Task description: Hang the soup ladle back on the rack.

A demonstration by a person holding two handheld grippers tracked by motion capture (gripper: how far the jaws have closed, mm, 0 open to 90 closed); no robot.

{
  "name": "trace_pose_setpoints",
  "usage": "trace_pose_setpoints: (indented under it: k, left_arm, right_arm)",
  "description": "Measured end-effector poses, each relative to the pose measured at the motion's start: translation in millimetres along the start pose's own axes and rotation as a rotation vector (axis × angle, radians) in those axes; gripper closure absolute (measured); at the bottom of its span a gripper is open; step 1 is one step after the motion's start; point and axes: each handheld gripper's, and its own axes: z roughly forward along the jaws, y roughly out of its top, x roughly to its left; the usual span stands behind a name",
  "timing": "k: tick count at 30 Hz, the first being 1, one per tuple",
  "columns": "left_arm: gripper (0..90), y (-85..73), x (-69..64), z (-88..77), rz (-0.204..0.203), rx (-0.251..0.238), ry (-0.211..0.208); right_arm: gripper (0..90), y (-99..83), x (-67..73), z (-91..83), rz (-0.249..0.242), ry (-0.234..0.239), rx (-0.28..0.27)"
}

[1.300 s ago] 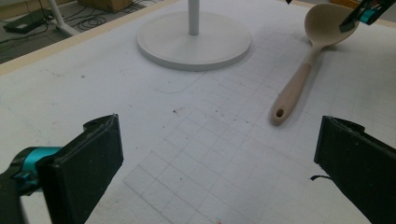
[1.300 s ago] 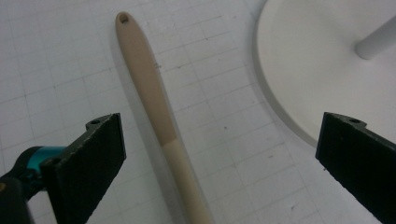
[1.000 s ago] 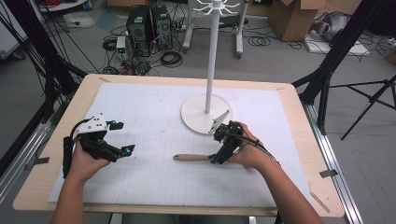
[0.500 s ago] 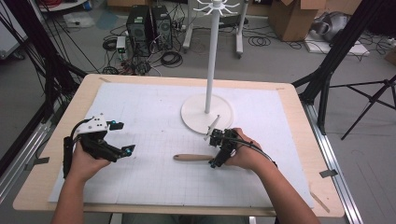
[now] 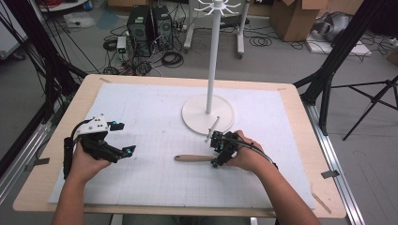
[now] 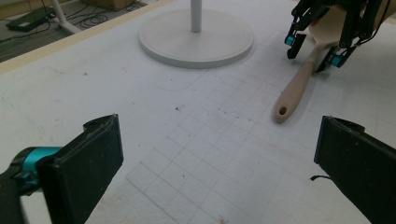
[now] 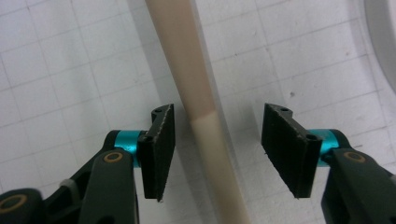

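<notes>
Wooden spatula (image 5: 195, 158): lies flat on the white gridded mat (image 5: 141, 117), its handle running toward 9 o'clock in the high view and its far end under the right hand; a hanging hole pierces the handle tip (image 6: 282, 111), which fits a tool meant for a hook.
Right gripper (image 5: 218, 151): poised over the spatula, its jaws straddling the shaft (image 7: 205, 140); they have just been closing, yet a gap shows on either side, so the pads (image 7: 161, 144) do not press the wood yet. The straddle reads as alignment ahead of a pinch.
Grip site: where the darker wood meets the paler section in the right gripper view, probably chosen because the shaft there is narrow and even.
Left gripper (image 5: 123, 138): held off the mat at about 9 o'clock from the spatula and well apart from it; its jaws stand wide with nothing between them, apparently waiting.
Stand (image 5: 208, 114): white disc base with an upright pole (image 5: 213, 56), at about 12 o'clock from the right gripper and near it; a ring of hooks (image 5: 217, 6) tops the pole, the likely place for the spatula.
Thin rod (image 5: 212, 128): slants from the base edge toward the right gripper; its purpose cannot be told.
</notes>
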Motion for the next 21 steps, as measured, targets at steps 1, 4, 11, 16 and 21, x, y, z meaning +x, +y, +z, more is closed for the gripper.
trace_pose_setpoints:
  k: [1,4,11,16,21]
  left_arm:
    - [1.7,0.0,0.0,0.0,0.000,0.000,0.000]
    - [1.7,0.0,-0.1,0.3,-0.001,-0.001,-0.001]
    - [1.7,0.1,-0.6,1.0,0.001,0.002,-0.002]
    - [1.7,0.2,-1.1,1.6,0.001,0.004,-0.003]
    - [1.7,0.3,-1.1,1.6,0.004,0.005,-0.003]
  right_arm:
    - [46.0,-0.1,-0.3,0.0,0.001,0.004,0.002]
    - [48.9,-0.1,-0.7,0.2,-0.003,0.009,0.001]
    - [55.5,-0.4,-0.6,-0.3,-0.007,0.010,0.005]
    - [61.5,-0.7,0.1,-0.7,-0.009,0.010,0.010]
    - [69.5,-0.5,0.7,-0.8,-0.020,0.030,0.008]
